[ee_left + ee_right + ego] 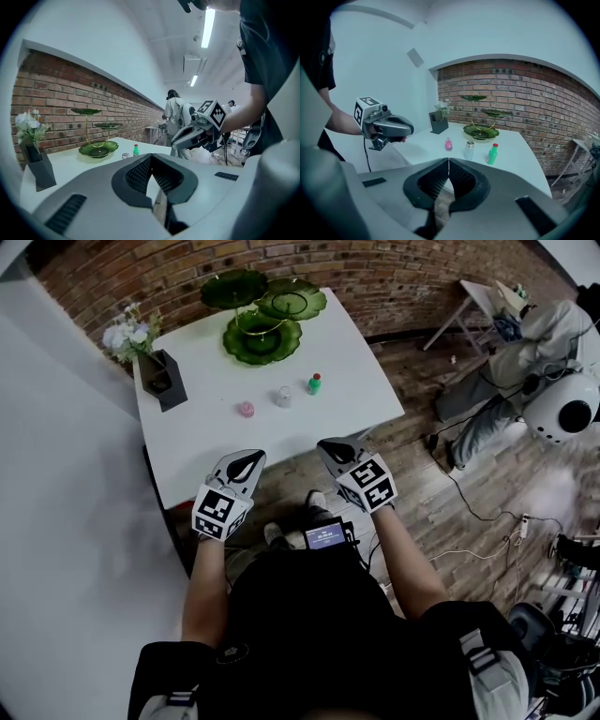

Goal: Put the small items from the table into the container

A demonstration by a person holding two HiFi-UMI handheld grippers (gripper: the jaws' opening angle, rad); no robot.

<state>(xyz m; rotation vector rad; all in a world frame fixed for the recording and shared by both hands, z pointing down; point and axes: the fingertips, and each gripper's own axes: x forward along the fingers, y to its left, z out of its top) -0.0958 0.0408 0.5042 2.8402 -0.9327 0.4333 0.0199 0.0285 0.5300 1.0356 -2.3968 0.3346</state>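
White table [361, 395], flower vase [161, 381] at corner

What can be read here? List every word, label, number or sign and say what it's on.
No text reads clearly anywhere.
On the small screen at the person's waist: lit lines, too blurred to read.
On the left gripper and right gripper: square marker patterns only, no letters.
On the green bottle: too small to make out any label.
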